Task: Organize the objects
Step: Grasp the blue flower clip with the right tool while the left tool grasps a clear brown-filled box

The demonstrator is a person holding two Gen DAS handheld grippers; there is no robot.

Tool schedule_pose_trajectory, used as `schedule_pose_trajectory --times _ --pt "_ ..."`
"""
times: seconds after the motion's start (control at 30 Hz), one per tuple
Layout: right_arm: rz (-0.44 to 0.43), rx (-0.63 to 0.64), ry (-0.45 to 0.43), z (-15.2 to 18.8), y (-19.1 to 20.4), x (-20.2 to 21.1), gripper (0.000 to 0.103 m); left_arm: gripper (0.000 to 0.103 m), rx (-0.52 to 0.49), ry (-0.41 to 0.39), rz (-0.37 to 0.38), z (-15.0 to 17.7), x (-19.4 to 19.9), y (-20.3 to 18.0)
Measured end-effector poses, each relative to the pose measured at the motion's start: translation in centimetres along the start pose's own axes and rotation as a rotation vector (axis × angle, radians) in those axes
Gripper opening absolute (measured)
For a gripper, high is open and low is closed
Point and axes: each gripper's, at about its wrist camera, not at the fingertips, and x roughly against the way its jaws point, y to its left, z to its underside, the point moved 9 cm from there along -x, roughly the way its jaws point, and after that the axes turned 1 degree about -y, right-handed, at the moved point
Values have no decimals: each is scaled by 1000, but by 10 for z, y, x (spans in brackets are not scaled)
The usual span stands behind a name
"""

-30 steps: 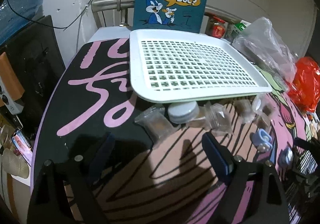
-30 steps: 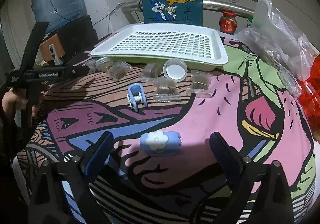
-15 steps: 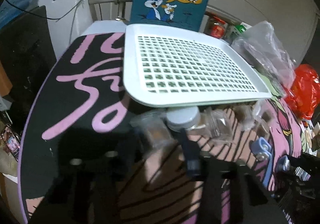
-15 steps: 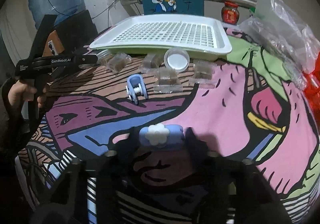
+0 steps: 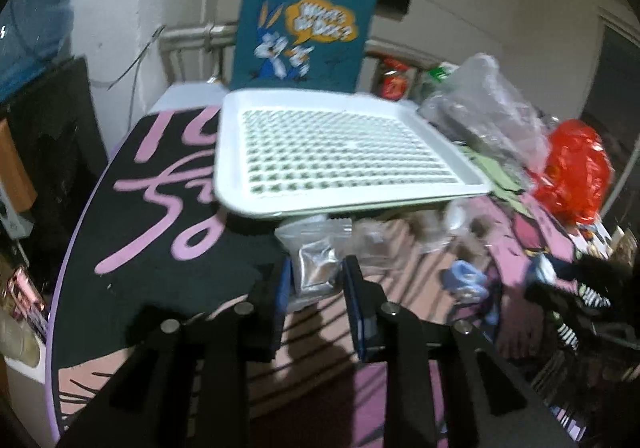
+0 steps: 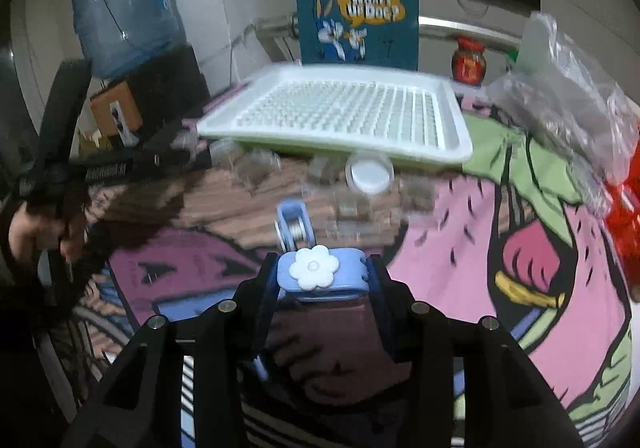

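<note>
My left gripper (image 5: 316, 280) is shut on a small clear zip bag (image 5: 314, 262) with brown contents, held just in front of the white perforated tray (image 5: 240, 200). My right gripper (image 6: 322, 276) is shut on a blue clip with a white flower (image 6: 314, 268), lifted a little above the cloth. The tray also shows in the right wrist view (image 6: 452, 128), at the back of the table. More small clear bags (image 6: 256, 168), a white-lidded jar (image 6: 368, 176) and a second blue clip (image 6: 294, 224) lie in front of the tray.
A teal cartoon bag (image 6: 356, 8) stands behind the tray. Crumpled clear plastic bags (image 6: 560, 96) and a red bag (image 5: 572, 176) lie at the right. A water bottle (image 6: 120, 8) stands at the back left. The left gripper's handle (image 6: 60, 168) is at the left in the right wrist view.
Both grippers have gone from wide open to shut: the left on the clear bag, the right on the flower clip. Both objects now sit a little higher.
</note>
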Motion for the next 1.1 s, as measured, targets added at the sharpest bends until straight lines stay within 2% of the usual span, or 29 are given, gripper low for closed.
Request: schedule_pose_trajectory --times 0.17,0.27,0.5,0.73,1.1 --pt "-11 3 -102 -31 4 -4 43 26 -68 -59 11 -4 2 -23" --pt "-16 -16 -139 -41 2 -9 43 26 -81 -57 7 -2 -2 -27" --pt "2 -5 -116 -32 2 -26 43 26 -72 -42 7 4 -9 -25" --pt "-9 -45 -141 -31 -5 -20 43 26 -73 -56 3 3 -6 -24" --pt "-10 -34 -145 -32 -3 -20 43 26 -72 -56 1 4 -5 -24"
